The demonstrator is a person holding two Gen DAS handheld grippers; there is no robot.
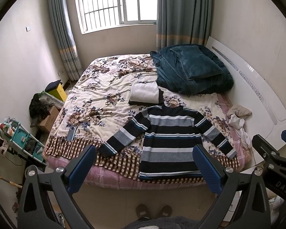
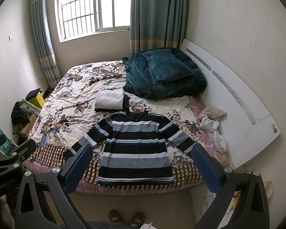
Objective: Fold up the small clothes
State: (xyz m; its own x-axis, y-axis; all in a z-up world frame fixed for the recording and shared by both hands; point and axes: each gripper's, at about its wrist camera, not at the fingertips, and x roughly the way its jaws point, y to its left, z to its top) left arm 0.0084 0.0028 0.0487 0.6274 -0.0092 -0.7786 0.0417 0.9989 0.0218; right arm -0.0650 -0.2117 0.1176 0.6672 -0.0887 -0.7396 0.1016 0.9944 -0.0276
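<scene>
Bed (image 1: 97, 99): it fills the middle of the room under the window, and a cream blanket with brown and blue flowers lies over it; a checked border runs along the near edge.
Headboard (image 1: 257, 87): a white panel, it stands along the right side of the bed.
Teal quilt (image 2: 162, 74): it is folded into a thick heap at the far right corner of the bed, near the curtain.
Striped sweater (image 1: 169, 143): it lies flat on the near part of the bed, front side up, with the collar away from me and the hem near the edge of the mattress. Both sleeves are spread out and slant down to the sides. The stripes are dark navy, grey, white and a little teal.
Folded pile (image 2: 110, 100): a white piece lies on top of a dark one, just behind the collar of the sweater.
Crumpled clothes (image 2: 213, 122): beige and white pieces lie near the headboard, to the right of the sweater.
Left gripper (image 1: 145, 164): it hangs above the near edge of the bed, the blue pads wide apart, and it holds nothing.
Right gripper (image 2: 143, 164): the same, fingers spread wide and no cloth between them.
Phone (image 1: 72, 133): a flat dark thing, probably a phone, rests on the blanket to the left of the sweater.
Slippers (image 2: 126, 216): two brown ones on the floor tiles below the grippers.
</scene>
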